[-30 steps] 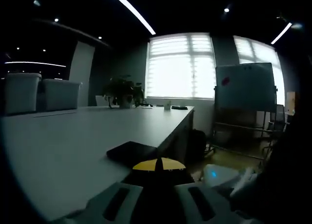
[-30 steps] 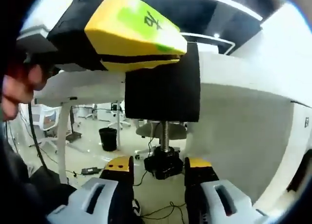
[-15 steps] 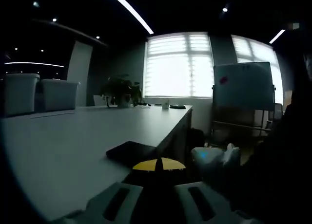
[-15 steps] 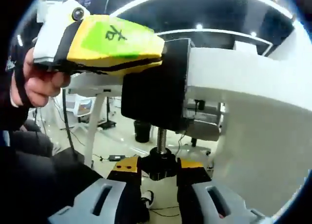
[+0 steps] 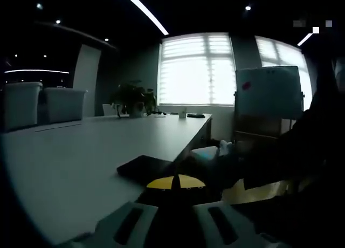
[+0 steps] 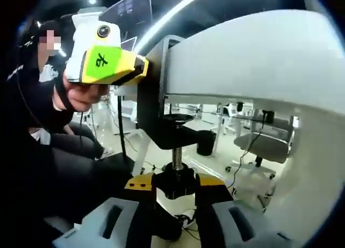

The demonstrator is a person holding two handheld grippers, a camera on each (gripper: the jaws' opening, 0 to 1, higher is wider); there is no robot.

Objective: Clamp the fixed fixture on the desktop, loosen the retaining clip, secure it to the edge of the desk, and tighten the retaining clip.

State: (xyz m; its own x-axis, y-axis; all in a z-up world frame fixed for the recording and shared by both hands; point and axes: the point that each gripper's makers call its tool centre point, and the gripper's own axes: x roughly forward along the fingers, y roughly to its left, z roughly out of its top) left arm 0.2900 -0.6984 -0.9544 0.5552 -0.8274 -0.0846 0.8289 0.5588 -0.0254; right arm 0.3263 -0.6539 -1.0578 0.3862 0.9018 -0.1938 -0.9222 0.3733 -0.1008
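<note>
The black clamp fixture (image 6: pixel 156 110) sat over the edge of the white surface (image 6: pixel 259 59), and its screw (image 6: pixel 176 157) ran straight up from the right hand-held gripper (image 6: pixel 175 183), whose jaws were closed on the black knob (image 6: pixel 175 182) just ahead of them, so this hand-held gripper was the nearer one for turning the retaining clip. The left hand-held gripper (image 5: pixel 175 182), its yellow tips together on the fixture's top, held it from above the surface (image 5: pixel 81 156). Compared with one second earlier, the right view had swung lower and sideways, and the pad (image 6: pixel 175 118) stood a little below the underside.

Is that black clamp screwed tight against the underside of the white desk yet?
No: the black clamp's round pad sits apart below the white desk.
</note>
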